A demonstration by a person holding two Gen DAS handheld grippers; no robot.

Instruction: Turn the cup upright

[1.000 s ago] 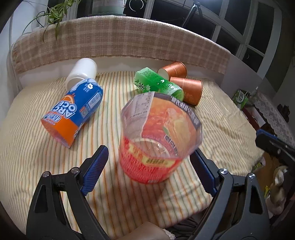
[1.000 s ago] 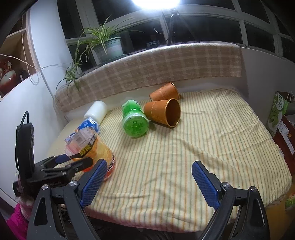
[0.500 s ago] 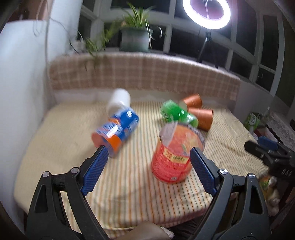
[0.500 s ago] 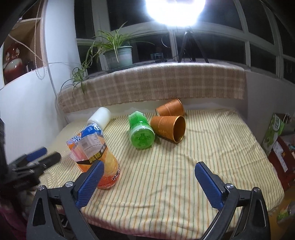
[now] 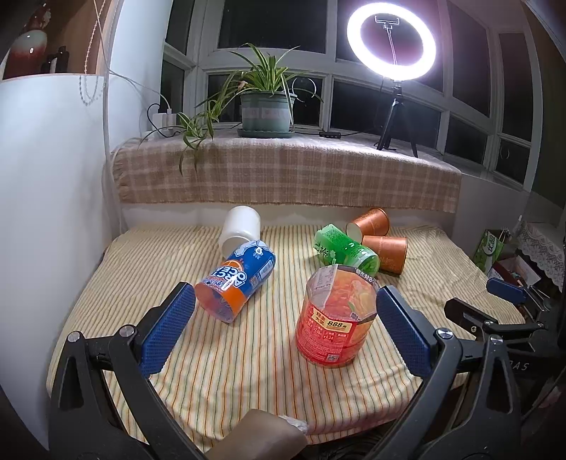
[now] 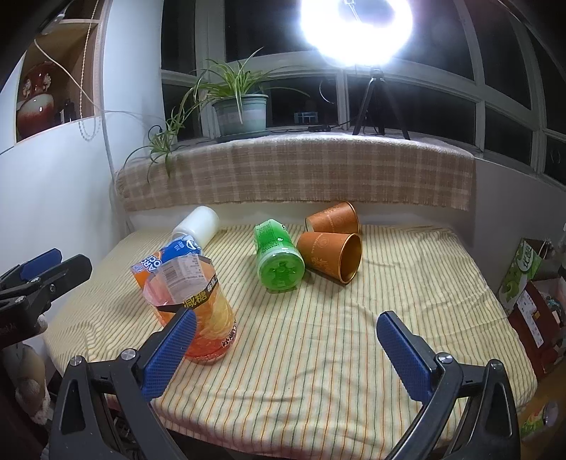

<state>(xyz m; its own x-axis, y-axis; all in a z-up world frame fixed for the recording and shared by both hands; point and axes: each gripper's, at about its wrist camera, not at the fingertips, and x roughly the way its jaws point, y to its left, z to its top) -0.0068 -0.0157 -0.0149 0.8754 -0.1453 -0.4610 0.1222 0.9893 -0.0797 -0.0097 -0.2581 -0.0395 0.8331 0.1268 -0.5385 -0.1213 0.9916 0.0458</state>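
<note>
Red cup stands upright near the bed's front edge — both grippers, left and right, wide open, empty — next, pick a fallen cup

The white cup lies partly hidden behind the blue cup. In the right wrist view, glare washes out the ring light, and the near blue pad covers the red cup's base.

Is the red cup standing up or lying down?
Standing up. The red cup sits on its base on the striped cloth, open mouth on top.
</note>
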